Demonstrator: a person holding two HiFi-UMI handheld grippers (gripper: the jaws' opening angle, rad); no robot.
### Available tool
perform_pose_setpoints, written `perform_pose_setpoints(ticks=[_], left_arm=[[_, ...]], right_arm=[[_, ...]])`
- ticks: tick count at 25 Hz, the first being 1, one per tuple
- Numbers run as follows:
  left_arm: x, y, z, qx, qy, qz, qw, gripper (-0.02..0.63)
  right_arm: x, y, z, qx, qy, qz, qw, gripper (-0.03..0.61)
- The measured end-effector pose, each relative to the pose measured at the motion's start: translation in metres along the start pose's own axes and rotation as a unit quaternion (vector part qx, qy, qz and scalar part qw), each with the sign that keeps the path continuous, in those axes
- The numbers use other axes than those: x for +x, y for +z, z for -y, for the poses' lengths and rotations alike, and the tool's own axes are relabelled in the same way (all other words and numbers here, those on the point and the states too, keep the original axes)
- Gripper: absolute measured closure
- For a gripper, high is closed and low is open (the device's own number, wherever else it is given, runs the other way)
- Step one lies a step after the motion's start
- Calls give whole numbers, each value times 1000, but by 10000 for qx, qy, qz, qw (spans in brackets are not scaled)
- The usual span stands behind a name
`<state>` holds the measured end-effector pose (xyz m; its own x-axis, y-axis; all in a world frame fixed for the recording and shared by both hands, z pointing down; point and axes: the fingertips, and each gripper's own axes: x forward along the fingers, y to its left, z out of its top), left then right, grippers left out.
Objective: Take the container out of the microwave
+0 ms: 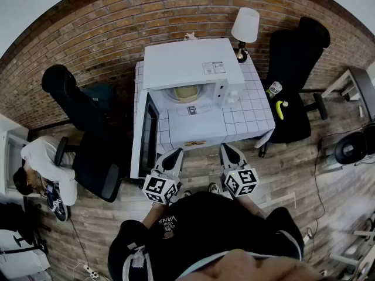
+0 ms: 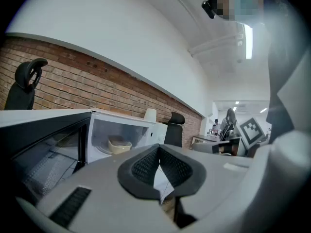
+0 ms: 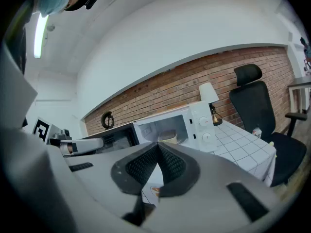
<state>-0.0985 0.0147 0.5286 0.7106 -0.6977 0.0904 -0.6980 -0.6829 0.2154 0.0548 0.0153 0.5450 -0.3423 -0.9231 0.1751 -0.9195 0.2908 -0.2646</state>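
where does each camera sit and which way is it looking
Head view: on the person's head, steeply down at the open microwave; left gripper, right gripper, dark top show.
Left gripper view: on that gripper, along its shut jaws toward the container.
Right gripper view: likewise, own shut jaws in front.
All share the container.

Only "VANS" is legible, printed on the person's black top point(image 1: 205, 230).
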Motion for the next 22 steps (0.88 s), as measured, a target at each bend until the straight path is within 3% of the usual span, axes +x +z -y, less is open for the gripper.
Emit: perform_pose_setpoints(ticks=[11,22], left_arm=[[0,-1,4,-33,140,66,9999,603],[15,-8,18,-175,596,118,9980,603]], right_arm=[[-1,3,1,288,334,176,9989,572],[4,5,20,166,812,-7,9966,572]])
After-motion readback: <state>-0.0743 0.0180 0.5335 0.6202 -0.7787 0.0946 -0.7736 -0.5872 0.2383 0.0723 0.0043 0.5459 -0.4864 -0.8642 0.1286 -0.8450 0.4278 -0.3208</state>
